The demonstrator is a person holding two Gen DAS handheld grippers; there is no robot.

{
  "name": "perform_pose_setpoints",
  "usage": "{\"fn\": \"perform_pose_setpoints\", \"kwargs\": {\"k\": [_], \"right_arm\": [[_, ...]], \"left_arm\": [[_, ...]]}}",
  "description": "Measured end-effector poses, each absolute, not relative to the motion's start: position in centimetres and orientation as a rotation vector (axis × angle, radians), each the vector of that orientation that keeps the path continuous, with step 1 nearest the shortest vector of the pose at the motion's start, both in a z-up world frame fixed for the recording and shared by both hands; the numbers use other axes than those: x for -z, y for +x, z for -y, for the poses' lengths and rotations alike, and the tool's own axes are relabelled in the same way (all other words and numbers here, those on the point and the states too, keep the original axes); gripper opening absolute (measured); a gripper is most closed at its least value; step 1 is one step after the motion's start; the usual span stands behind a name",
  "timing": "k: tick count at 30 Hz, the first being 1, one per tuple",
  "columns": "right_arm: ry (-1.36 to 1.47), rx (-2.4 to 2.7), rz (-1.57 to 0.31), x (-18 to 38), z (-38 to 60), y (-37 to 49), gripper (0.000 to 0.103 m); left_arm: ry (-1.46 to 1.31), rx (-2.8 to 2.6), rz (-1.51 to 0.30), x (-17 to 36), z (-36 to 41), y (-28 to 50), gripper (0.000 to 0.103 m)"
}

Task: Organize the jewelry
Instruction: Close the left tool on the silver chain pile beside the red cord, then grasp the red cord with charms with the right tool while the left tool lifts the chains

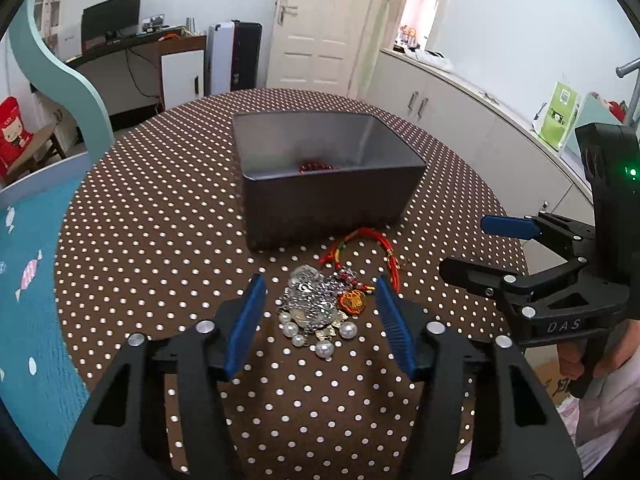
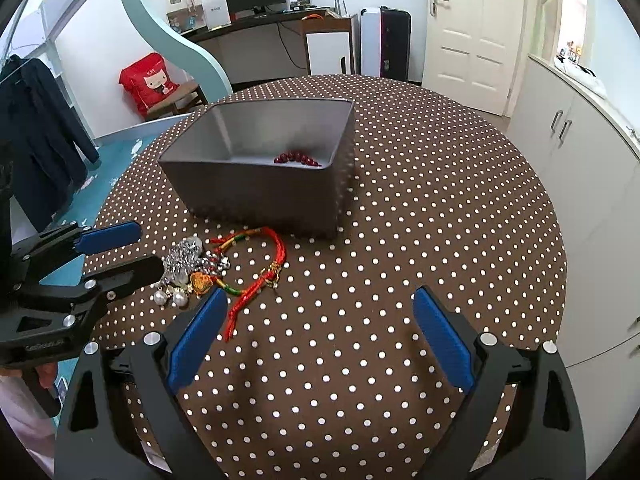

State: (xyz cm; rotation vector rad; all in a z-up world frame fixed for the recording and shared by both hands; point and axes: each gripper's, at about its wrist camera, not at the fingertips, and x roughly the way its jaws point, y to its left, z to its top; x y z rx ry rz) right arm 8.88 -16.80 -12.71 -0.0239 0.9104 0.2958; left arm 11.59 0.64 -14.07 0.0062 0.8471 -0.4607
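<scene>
A grey box (image 1: 320, 204) (image 2: 260, 188) stands mid-table with a dark red bead bracelet (image 1: 316, 167) (image 2: 298, 158) inside. In front of it lies a heap of jewelry: a silver chain piece (image 1: 310, 300) (image 2: 184, 260), pearls (image 1: 316, 334) (image 2: 170, 297), an orange knot charm (image 1: 352, 302) (image 2: 201, 281) and a red braided cord bracelet (image 1: 360, 246) (image 2: 264, 264). My left gripper (image 1: 320, 292) (image 2: 128, 250) is open, its fingers either side of the silver heap. My right gripper (image 2: 320, 300) (image 1: 468, 246) is open and empty, right of the heap.
The round table (image 2: 440, 220) has a brown polka-dot cloth. A white cabinet (image 2: 580, 160) runs along the right. A teal partition (image 2: 176, 36) and a desk (image 2: 280, 20) stand behind.
</scene>
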Motion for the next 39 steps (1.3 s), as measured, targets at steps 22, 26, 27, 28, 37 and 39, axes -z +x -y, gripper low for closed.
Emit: {"fn": "perform_pose_setpoints", "kwargs": {"k": [22,26,27,28,37,39], "right_arm": [[-0.013,-0.323,-0.93,12.9,16.4,9.9,0.091],[-0.015,-0.324,-0.926,12.8,16.3,9.9,0.091],[-0.015,-0.324,-0.927,12.8,16.3,10.0,0.091],[-0.015,-0.325,-0.927,12.8,16.3,10.0,0.091],[-0.009,-0.317,-0.928,12.7,16.4,10.0,0.091],[-0.012,-0.324,-0.924,12.5,16.1,10.1,0.091]], "left_arm": [[-0.043,0.403,-0.93,15.7,-1.6,14.1,0.005],[-0.052,0.398,-0.908,15.0,-2.0,13.8,0.005],[-0.056,0.402,-0.906,14.8,-2.1,13.7,0.005],[-0.065,0.402,-0.9,14.6,-2.2,13.7,0.005],[-0.108,0.385,-0.825,12.2,-3.8,12.6,0.005],[-0.109,0.376,-0.8,11.3,-4.5,12.3,0.005]]}}
